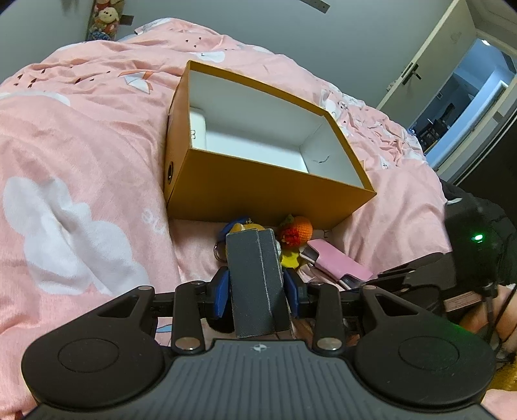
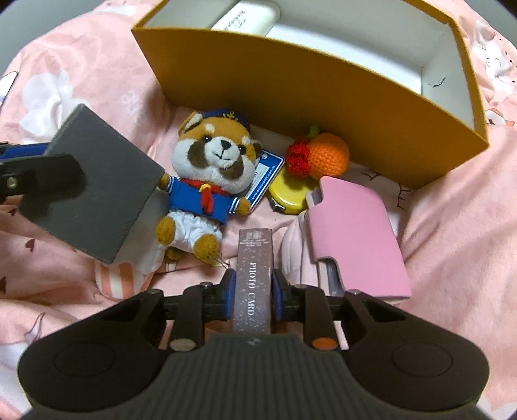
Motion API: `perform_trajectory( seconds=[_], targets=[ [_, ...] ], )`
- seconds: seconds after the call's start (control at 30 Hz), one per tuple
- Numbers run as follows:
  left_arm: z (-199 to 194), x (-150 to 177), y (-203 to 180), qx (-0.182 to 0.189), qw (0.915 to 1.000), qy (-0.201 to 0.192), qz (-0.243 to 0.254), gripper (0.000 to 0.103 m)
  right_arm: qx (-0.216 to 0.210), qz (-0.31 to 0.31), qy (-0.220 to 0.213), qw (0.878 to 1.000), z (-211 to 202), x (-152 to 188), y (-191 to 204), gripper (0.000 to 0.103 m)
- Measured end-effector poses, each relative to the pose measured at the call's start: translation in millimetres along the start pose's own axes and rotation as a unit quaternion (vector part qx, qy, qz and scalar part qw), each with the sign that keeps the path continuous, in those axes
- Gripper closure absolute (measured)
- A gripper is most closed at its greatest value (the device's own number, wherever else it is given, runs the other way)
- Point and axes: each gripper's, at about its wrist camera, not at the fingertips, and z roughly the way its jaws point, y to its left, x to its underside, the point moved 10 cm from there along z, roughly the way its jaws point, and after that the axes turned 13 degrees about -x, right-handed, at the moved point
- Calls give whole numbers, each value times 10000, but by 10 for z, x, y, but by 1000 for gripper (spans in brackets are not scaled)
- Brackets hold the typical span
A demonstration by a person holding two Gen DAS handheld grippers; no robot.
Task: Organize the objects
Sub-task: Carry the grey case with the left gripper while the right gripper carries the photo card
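In the left wrist view my left gripper [image 1: 257,286] is shut on a dark grey box [image 1: 255,274], held upright over the bed just before an open orange box [image 1: 258,197] with a white inside. The same grey box [image 2: 100,187] shows at the left of the right wrist view. My right gripper [image 2: 253,284] is shut on a slim glittery box marked PHOTO CARD [image 2: 253,258]. Beyond it on the bed lie a sailor plush [image 2: 210,161], a crocheted orange [image 2: 326,155], a yellow case [image 2: 287,194] and a pink case [image 2: 352,232], all beside the orange box's near wall [image 2: 290,97].
A white item [image 2: 245,16] lies inside the orange box at its far left. Rumpled pink bedding [image 1: 80,161] covers the bed all around. An open door [image 1: 452,97] stands at the far right, and stuffed toys [image 1: 105,19] hang on the far wall.
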Motion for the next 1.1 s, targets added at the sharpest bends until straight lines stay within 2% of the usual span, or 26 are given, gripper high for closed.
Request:
perform_trajectory(
  seconds=[0.3, 0.47, 0.6, 0.87, 1.0, 1.1],
  targets=[
    [-211, -181, -157, 244, 9995, -215, 56, 63, -477, 332, -1116, 9921, -693, -138, 0, 79],
    [-344, -457, -286, 392, 9977, -553, 61, 63, -577, 301, -1818, 9812, -1097, -371, 39, 79],
    [-417, -763, -313, 330, 9951, -925, 107, 63, -584, 302, -2266, 9718, -1329, -585, 35, 79],
    [-284, -1341, -158, 159, 9929, -1172, -125, 63, -811, 592, -2837, 9536, -1443, -1124, -130, 79],
    [49, -1568, -159, 88, 9944, -1012, -296, 63, -809, 808, -2942, 9489, -1375, -1444, -306, 79],
    [374, -1664, -268, -42, 9960, -891, -92, 63, -679, 953, -2881, 9504, -1171, -1682, -483, 79]
  ],
)
